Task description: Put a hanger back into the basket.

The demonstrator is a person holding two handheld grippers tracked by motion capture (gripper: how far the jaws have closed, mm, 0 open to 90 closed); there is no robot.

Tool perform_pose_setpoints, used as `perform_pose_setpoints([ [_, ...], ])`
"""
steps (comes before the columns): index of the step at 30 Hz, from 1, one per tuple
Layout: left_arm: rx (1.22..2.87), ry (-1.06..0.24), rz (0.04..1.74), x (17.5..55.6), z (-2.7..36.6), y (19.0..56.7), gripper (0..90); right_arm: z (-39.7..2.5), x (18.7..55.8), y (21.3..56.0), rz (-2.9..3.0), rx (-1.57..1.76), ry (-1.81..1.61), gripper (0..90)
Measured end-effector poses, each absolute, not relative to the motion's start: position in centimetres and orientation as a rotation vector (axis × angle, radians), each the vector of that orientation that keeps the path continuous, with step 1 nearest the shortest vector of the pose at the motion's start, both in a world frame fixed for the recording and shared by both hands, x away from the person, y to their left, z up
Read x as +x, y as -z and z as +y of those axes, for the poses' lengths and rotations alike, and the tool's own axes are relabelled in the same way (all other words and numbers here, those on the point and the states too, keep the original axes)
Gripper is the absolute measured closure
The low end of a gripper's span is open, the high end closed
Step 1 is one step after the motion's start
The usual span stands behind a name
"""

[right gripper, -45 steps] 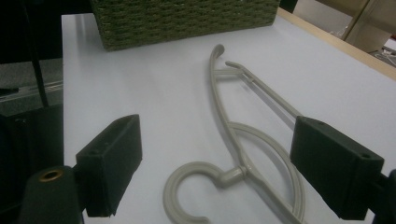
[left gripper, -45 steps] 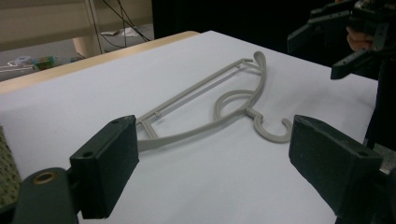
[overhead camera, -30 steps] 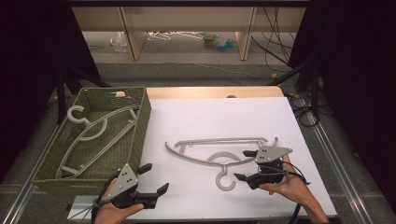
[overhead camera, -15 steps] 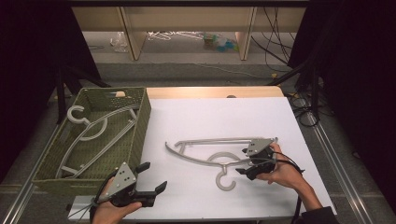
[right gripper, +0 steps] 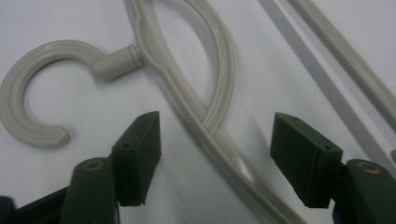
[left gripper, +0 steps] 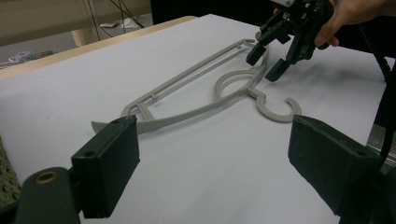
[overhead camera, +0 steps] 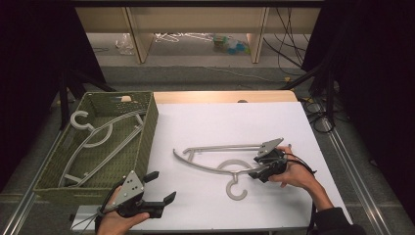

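While jaws gape, right tool (overhead camera: 258, 167) straddles hanger (overhead camera: 215, 169) arm | left tool (overhead camera: 157, 188) agape, idle

Grey hanger (left gripper: 205, 100) beyond spread gripper (left gripper: 215, 154)

Table (overhead camera: 205, 122) brightly lit from above, soft shadows; surroundings beyond table v. dark. Gripper views sl. soft, close jaws blurred.
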State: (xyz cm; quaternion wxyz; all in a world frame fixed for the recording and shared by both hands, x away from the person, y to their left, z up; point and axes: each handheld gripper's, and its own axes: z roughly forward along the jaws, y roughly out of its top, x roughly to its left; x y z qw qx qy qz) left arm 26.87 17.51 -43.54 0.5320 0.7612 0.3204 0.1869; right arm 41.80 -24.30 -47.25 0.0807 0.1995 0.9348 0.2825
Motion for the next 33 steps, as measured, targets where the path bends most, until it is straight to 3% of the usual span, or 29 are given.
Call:
perform_pose_setpoints([
  [14,1.84,-0.437,0.758,27.0,17.6,43.8,16.9,-24.1,41.4,46.8,2.898,0.555,-0.755,61.0],
  [33,1.829,-0.44,0.762,27.0,17.8,43.6,17.8,-23.2,41.8,46.5,2.975,0.505,-0.628,66.0],
])
